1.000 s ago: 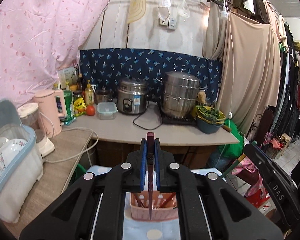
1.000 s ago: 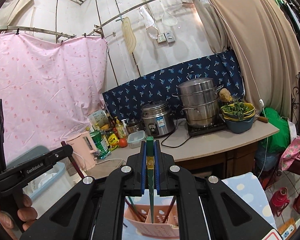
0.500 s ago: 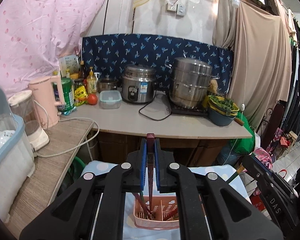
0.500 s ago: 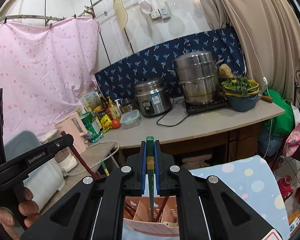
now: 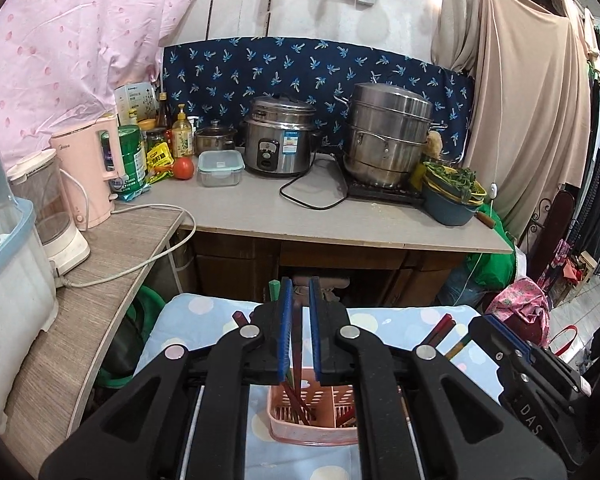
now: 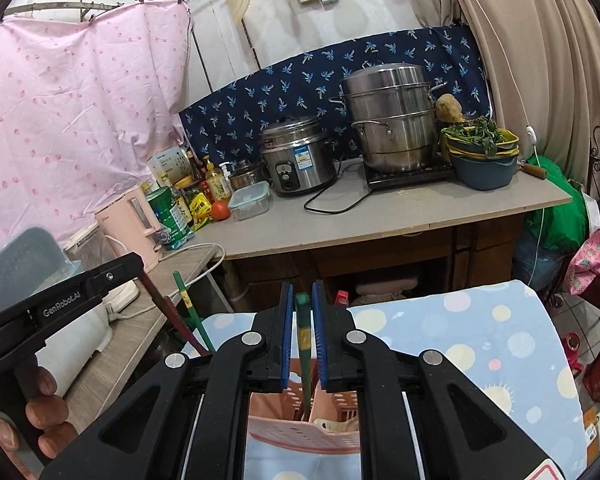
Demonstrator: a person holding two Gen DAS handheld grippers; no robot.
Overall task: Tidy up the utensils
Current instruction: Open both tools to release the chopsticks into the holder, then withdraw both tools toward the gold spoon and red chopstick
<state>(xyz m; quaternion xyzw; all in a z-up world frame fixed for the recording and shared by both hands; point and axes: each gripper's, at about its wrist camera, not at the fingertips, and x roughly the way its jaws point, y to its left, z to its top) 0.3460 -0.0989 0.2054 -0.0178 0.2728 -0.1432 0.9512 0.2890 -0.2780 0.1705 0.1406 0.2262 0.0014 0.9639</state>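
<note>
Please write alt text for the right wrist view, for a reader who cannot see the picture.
The right tongs, jaws slightly parted after just opening, stand around an upright green chopstick whose lower end sits in a pink utensil basket on a dotted blue cloth. Behind is a counter crowded with pots and bottles.

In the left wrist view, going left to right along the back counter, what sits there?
pink kettle → green can → tomato → clear lidded container → rice cooker → stacked steel steamer pot → bowl of greens
</note>
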